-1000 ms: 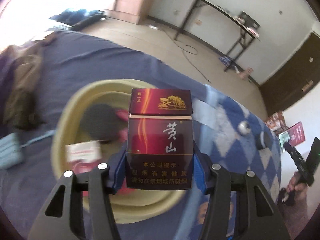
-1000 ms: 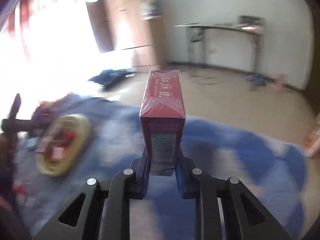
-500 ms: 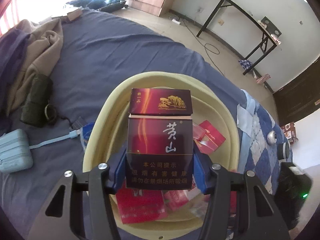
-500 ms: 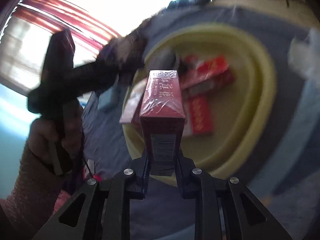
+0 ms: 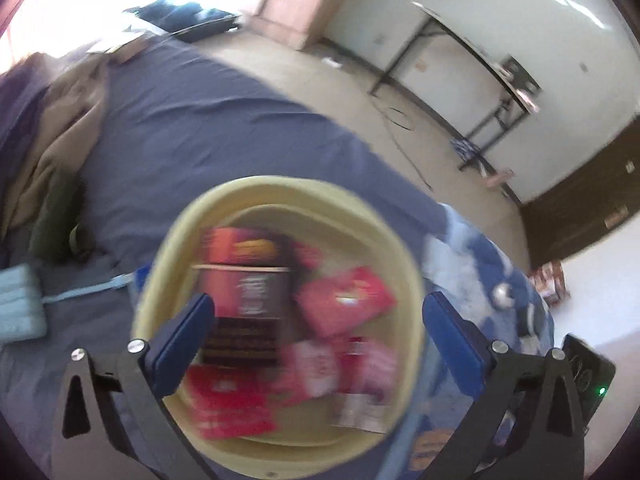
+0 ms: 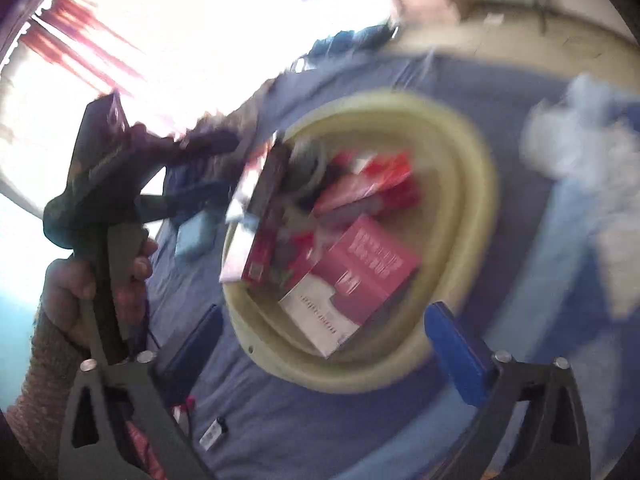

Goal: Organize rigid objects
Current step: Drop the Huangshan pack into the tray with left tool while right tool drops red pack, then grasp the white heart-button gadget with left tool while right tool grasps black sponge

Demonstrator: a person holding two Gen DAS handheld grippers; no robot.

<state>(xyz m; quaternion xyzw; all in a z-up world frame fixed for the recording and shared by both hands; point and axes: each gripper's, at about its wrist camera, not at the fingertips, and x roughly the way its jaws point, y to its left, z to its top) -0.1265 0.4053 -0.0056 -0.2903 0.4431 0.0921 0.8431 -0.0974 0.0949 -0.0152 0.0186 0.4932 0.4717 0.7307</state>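
A yellow basin (image 5: 408, 272) sits on the blue bedcover and holds several red cigarette packs. My left gripper (image 5: 318, 304) hangs above it with its jaws opening; the dark maroon pack (image 5: 244, 300) has dropped away from the pads, blurred, into the basin. My right gripper (image 6: 324, 314) is over the basin's (image 6: 472, 200) near rim, its jaws also opening with nothing pressed between them. The pink-red box (image 6: 356, 280) lies tilted inside the basin just beyond it. In the right wrist view a hand (image 6: 80, 280) holds the left gripper at the left, and the maroon pack (image 6: 264, 216) shows edge-on.
Brown and olive clothing (image 5: 52, 152) is piled at the bed's left, with a light blue pouch (image 5: 20, 308) on a cord. Two small silver round things (image 5: 502, 294) and a black device (image 5: 588, 372) lie to the right. A folding table (image 5: 480, 68) stands by the far wall.
Both grippers went from shut on their packs to wide open. The maroon pack and the pink-red box left the pads and are down in the basin. The right gripper swung in over the basin.
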